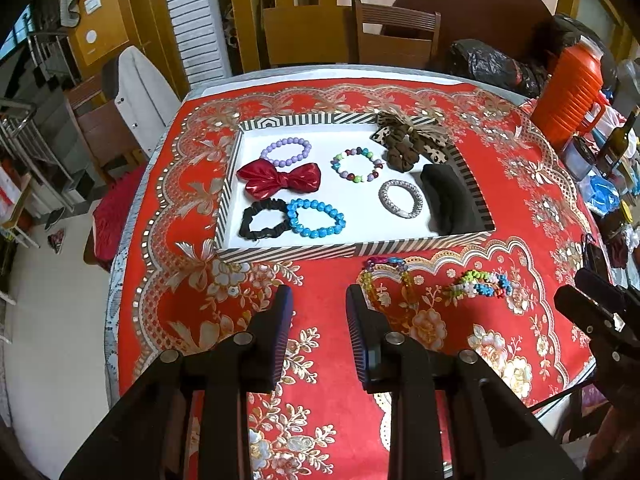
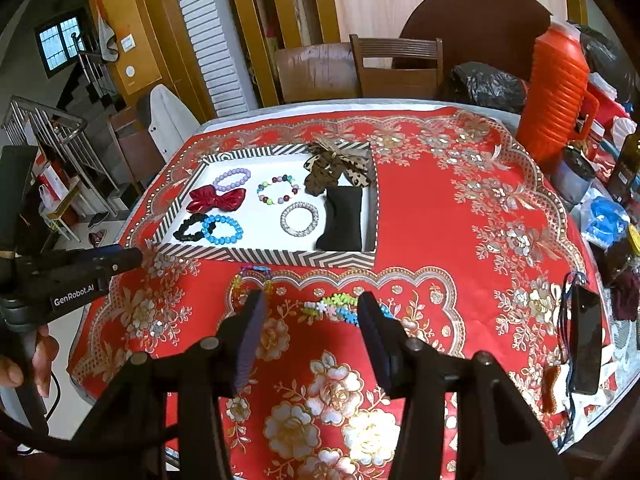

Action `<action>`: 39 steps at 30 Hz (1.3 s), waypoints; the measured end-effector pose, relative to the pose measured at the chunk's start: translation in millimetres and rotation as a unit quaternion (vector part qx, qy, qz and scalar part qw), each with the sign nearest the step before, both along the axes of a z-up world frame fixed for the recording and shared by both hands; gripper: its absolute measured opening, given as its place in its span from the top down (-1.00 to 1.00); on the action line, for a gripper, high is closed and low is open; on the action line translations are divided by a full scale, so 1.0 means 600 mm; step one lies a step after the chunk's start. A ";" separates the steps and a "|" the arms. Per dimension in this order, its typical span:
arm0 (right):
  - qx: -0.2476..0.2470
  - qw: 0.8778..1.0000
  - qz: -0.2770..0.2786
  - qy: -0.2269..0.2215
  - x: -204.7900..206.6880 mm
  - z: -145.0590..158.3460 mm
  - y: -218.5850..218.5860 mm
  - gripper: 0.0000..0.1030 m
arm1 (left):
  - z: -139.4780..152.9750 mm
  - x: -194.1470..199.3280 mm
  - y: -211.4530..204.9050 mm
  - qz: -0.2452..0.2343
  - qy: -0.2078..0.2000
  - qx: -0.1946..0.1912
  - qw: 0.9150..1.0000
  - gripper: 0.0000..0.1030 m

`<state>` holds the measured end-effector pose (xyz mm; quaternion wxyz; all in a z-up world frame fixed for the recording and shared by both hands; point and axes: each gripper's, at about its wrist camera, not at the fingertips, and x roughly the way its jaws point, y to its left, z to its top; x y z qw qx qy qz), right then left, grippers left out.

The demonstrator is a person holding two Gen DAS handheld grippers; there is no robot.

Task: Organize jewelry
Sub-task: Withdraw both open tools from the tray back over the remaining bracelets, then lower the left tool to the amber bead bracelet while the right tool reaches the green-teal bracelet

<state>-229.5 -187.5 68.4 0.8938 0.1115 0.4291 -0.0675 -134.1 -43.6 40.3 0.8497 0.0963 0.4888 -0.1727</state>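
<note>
A striped tray (image 1: 288,252) with a white floor holds a purple bead bracelet (image 1: 286,151), a red bow (image 1: 280,178), a black scrunchie (image 1: 262,219), a blue bracelet (image 1: 316,218), a silver bracelet (image 1: 401,199) and a black cushion (image 1: 448,196). In front of it on the red cloth lie an amber bracelet (image 1: 384,276) and a many-coloured bead bracelet (image 2: 332,306). My left gripper (image 1: 319,294) is open and empty, just left of the amber bracelet. My right gripper (image 2: 312,298) is open above the cloth, and the many-coloured bracelet shows between its fingertips, untouched.
An orange ribbed jug (image 2: 556,92), bottles and jars crowd the table's right side. A black phone (image 2: 586,340) lies near the right edge. Wooden chairs (image 1: 396,36) stand behind the table. The table drops off at the left edge (image 1: 120,280).
</note>
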 end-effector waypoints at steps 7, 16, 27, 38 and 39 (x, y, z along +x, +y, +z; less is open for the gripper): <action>-0.006 1.000 -0.008 0.014 -0.002 -0.007 -0.007 0.01 | -0.007 -0.002 -0.008 -0.005 0.009 0.001 1.000 0.74; -0.006 0.999 -0.020 0.032 -0.004 -0.024 -0.024 0.01 | -0.029 0.003 -0.010 -0.009 0.030 0.002 1.000 0.74; 0.007 0.996 -0.040 0.078 0.006 -0.089 -0.069 0.00 | -0.083 0.027 0.022 -0.004 0.109 -0.040 0.993 0.74; 0.003 0.993 -0.026 0.119 0.066 -0.168 -0.097 0.00 | -0.144 0.065 -0.022 -0.003 0.173 -0.054 0.984 0.73; 0.001 0.992 -0.024 0.122 0.071 -0.173 -0.099 0.00 | -0.147 0.068 -0.030 -0.004 0.173 -0.052 0.984 0.73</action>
